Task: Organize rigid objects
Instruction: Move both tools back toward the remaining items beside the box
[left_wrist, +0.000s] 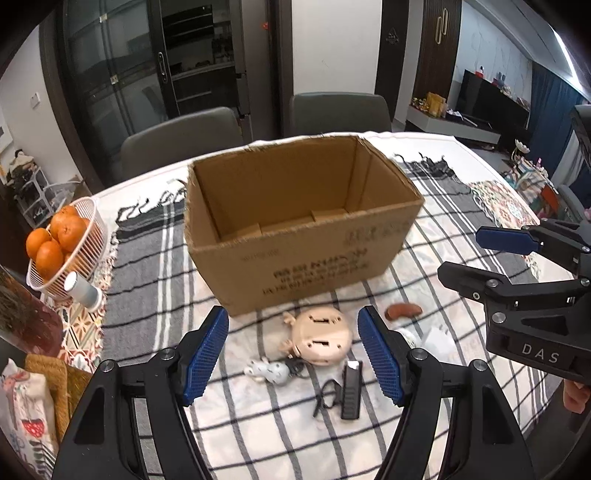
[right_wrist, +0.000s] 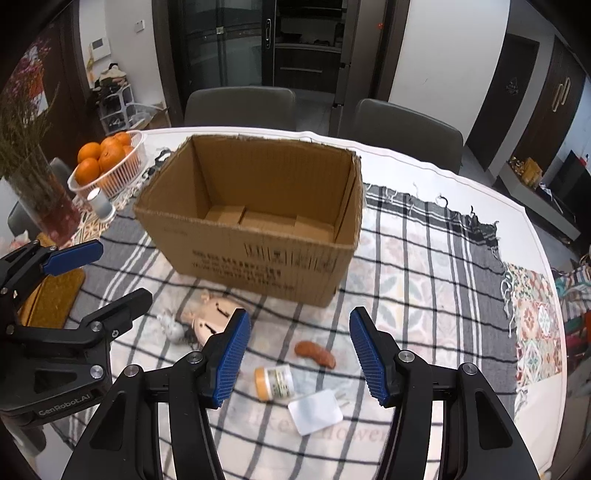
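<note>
An open, empty cardboard box (left_wrist: 303, 236) (right_wrist: 255, 225) stands mid-table. In front of it lie a beige round toy (left_wrist: 320, 341) (right_wrist: 210, 319), a small white figurine (left_wrist: 271, 371) (right_wrist: 171, 326), a black device with a strap (left_wrist: 351, 391), a brown sausage-shaped piece (left_wrist: 403, 311) (right_wrist: 315, 353), a pill bottle with an orange cap (right_wrist: 275, 382) and a white flat plug (right_wrist: 315, 411). My left gripper (left_wrist: 293, 354) is open above the beige toy. My right gripper (right_wrist: 299, 356) is open above the bottle and sausage piece. Each gripper shows in the other's view (left_wrist: 476, 254) (right_wrist: 110, 273).
A white basket of oranges (left_wrist: 88, 221) (right_wrist: 133, 162) and a small grey cylinder (left_wrist: 83, 290) (right_wrist: 100, 203) sit at the left. A glass vase with stems (right_wrist: 44, 199) stands at the far left. Two chairs (left_wrist: 184, 136) stand behind the table. A striped cloth (left_wrist: 147, 295) covers the table.
</note>
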